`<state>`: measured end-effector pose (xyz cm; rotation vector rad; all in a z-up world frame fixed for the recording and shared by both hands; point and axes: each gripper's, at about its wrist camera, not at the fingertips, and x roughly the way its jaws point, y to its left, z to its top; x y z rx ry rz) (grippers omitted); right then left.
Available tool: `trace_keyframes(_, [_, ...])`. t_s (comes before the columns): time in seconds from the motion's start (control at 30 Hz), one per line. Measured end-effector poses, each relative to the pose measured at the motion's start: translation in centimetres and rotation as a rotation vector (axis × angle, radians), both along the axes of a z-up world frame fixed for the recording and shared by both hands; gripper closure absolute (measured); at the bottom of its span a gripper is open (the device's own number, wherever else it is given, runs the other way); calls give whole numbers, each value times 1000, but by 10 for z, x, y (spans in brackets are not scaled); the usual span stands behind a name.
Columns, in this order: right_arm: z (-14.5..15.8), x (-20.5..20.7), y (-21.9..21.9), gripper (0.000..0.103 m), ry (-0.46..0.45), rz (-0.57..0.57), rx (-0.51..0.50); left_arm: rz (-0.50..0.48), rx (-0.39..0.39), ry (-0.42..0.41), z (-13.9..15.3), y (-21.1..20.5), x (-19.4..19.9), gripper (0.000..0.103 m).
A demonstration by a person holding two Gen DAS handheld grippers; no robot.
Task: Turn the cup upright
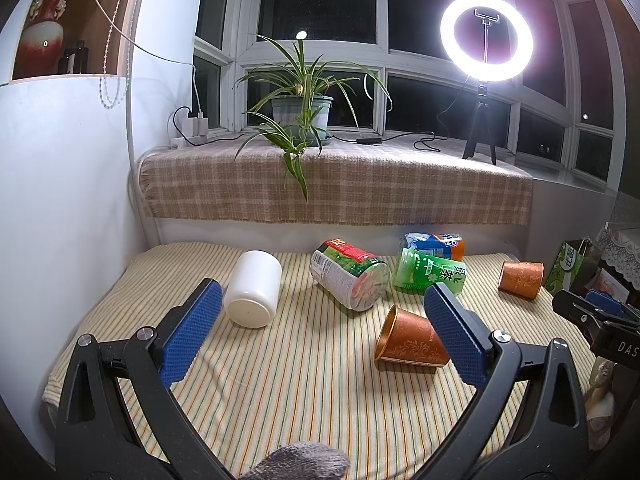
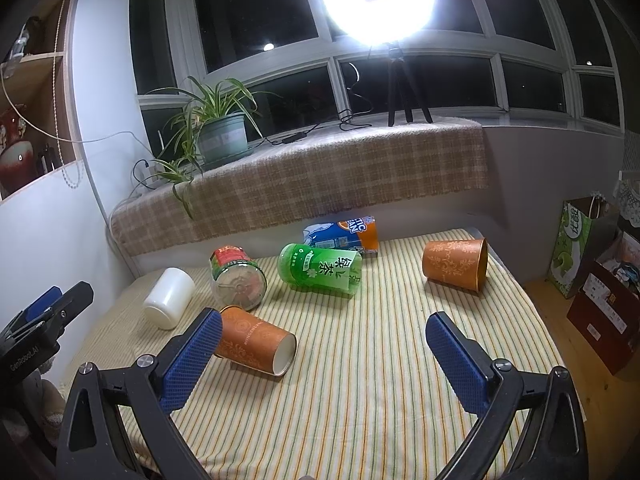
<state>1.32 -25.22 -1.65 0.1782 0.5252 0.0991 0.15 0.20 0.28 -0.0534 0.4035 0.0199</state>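
Cup sideways beside right-hand jaw

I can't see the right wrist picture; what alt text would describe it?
An open gripper with blue pads hovers over a striped cloth strewn with toppled containers: two orange paper cups, a white cup, a green cup. Behind, a potted plant and a glaring ring light stand on the windowsill.

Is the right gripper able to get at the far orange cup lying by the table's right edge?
Probably yes. The right gripper is open and empty, and only bare striped cloth lies between it and the far orange cup.
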Motion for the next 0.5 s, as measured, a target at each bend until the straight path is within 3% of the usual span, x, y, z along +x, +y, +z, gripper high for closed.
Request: trace_keyframes(0.5, [1,0,1,0,1,5,3,3,3,-1,5,2,-1,0])
